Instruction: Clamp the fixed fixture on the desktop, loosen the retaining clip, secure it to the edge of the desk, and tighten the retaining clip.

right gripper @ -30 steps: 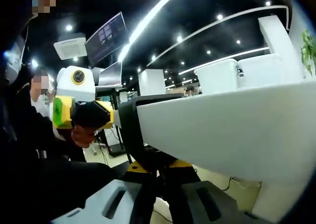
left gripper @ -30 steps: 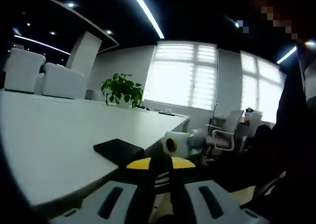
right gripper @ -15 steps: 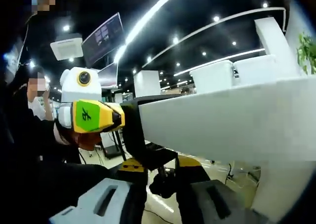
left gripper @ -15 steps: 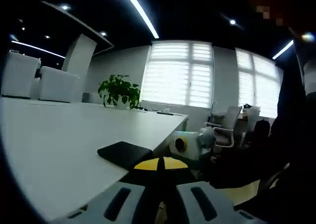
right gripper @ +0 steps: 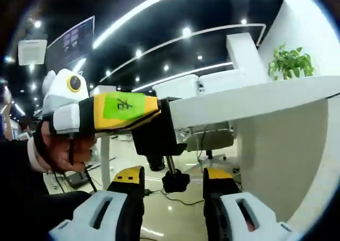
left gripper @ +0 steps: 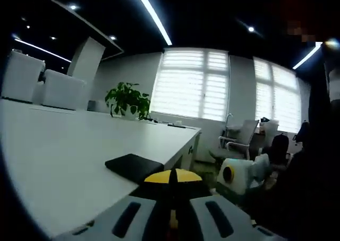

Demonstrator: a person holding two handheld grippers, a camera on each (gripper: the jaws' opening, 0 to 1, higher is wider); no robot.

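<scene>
A black clamp fixture sits over the edge of the white desk, and its top plate lies flat on the desktop. My left gripper is shut on the fixture; in the right gripper view it comes in from the left as a yellow gripper with a green label. Below the desk edge hangs the fixture's black screw knob. My right gripper is open, with its yellow-tipped jaws on either side of the knob and apart from it. Its white body shows low beside the desk.
A potted plant and white boxes stand far back on the desk. Office chairs are beyond the desk's end, near bright windows. A person's hand holds the left gripper. Open floor lies under the desk.
My right gripper has opened, let go of the screw knob and drawn back and down from the desk edge. The left gripper stays shut on the fixture.
</scene>
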